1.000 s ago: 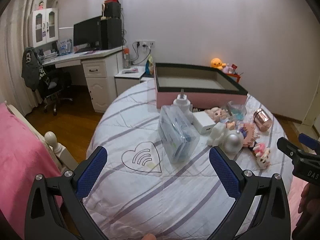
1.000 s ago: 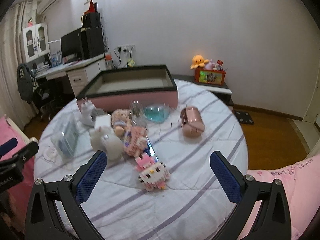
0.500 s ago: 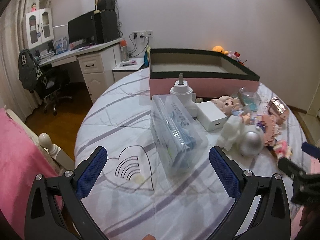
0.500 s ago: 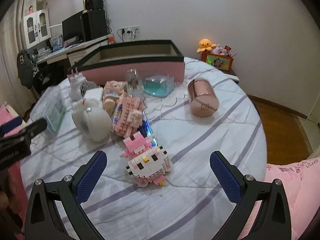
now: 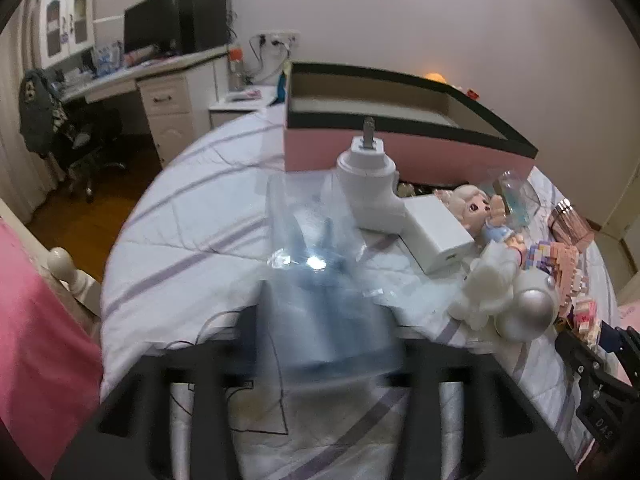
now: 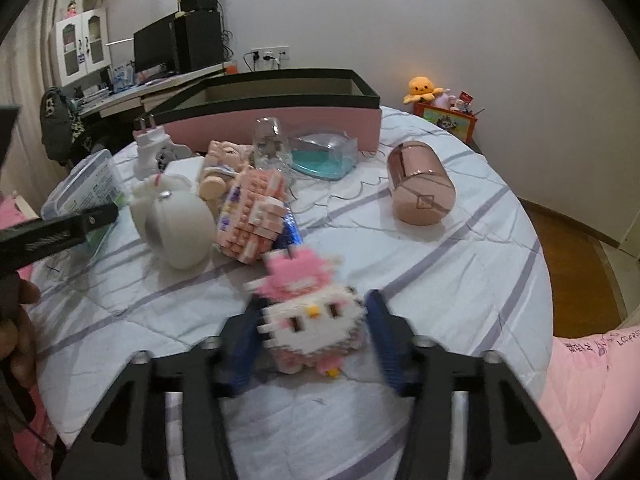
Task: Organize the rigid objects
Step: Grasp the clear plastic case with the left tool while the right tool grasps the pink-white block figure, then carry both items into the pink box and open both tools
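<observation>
On the near part of the bed, our left gripper (image 5: 324,344) pinches the clear plastic case (image 5: 316,264), light, stiff and slick, while our right gripper (image 6: 312,340) is closing around the brick-built cat figure (image 6: 308,316), best squeezed gently at its flat sides lest bricks pop.

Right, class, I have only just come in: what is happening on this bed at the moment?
A person holds a gripper in each hand over a bed strewn with toys. The left gripper has shut on a clear plastic box. The right gripper's jaws are closing around a pink and white brick cat figure. An open pink storage box stands behind the pile; nothing visible in it yet.
</observation>
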Action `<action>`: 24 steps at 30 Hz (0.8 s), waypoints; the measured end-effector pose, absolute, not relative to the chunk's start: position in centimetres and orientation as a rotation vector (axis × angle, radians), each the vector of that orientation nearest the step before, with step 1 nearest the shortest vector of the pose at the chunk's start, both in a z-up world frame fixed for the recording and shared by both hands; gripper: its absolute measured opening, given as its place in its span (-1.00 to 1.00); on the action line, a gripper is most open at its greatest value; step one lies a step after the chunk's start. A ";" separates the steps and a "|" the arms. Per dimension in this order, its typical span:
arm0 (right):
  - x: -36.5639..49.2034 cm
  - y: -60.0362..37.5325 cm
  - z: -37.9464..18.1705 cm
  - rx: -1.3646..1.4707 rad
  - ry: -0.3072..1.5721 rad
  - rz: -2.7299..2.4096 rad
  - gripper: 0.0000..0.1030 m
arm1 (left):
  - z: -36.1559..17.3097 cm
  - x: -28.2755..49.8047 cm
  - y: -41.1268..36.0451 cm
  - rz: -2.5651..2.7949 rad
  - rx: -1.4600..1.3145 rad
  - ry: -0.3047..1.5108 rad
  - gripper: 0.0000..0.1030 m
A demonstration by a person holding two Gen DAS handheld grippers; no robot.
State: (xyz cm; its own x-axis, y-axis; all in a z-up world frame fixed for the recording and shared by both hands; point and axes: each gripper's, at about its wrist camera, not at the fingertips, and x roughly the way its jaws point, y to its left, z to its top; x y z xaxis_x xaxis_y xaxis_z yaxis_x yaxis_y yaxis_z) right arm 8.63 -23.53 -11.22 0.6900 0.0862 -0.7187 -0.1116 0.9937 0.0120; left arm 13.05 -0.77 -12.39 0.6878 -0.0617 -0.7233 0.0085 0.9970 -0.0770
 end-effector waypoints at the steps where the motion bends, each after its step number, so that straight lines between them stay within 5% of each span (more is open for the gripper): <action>1: 8.7 -23.5 -11.2 -0.033 0.805 0.117 -0.05 | -12.3 12.9 -0.6 -0.056 -0.081 0.806 -0.38; 24: 13.5 -23.4 -2.4 0.044 0.755 0.208 -0.05 | -4.1 13.9 1.2 -0.128 -0.094 0.714 -0.38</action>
State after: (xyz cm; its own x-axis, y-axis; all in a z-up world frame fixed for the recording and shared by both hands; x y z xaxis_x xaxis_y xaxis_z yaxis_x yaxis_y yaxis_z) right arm 13.52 -23.39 -2.43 0.7085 0.2035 -0.6758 -0.1718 0.9784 0.1146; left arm 13.94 1.23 -4.09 0.7482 -0.1492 -0.6465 0.0853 0.9879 -0.1292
